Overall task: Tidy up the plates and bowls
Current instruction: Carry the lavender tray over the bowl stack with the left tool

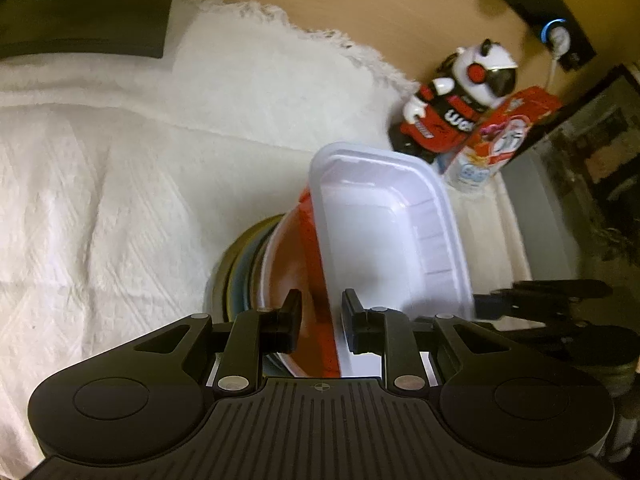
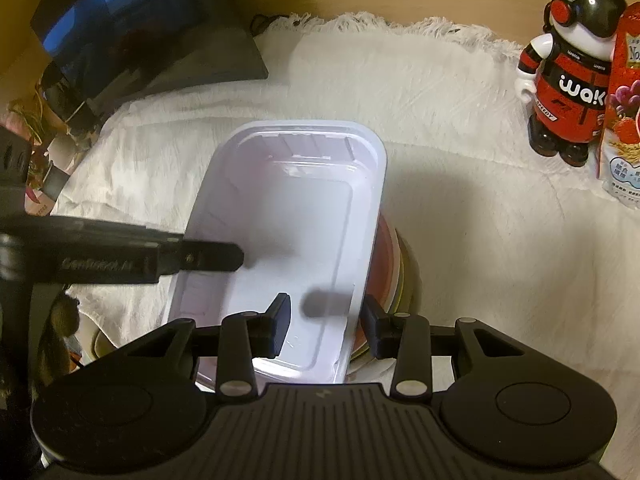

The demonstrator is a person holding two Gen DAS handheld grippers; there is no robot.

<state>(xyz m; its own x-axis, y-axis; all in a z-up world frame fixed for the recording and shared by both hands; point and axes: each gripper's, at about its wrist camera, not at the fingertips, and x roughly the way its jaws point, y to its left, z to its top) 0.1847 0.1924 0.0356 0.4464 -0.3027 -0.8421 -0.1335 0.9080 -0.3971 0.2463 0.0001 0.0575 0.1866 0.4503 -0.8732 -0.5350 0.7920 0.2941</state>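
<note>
A white rectangular plastic tray (image 1: 384, 224) lies tilted on a stack of round dishes (image 1: 240, 268), whose top one is a red plate (image 1: 296, 256). My left gripper (image 1: 320, 316) straddles the tray's near rim, jaws a little apart around the rim. In the right wrist view the same tray (image 2: 296, 220) fills the middle and the stack (image 2: 400, 264) shows at its right. My right gripper (image 2: 326, 324) straddles the tray's right wall, jaws apart. The left gripper's finger (image 2: 208, 258) reaches in over the tray's left edge.
A white fringed cloth (image 1: 120, 160) covers the table. A panda figurine (image 2: 568, 64) and a red cereal box (image 2: 624, 100) stand at the back right. A dark laptop (image 2: 132, 28) sits at the back left, with clutter (image 2: 48, 128) by the left edge.
</note>
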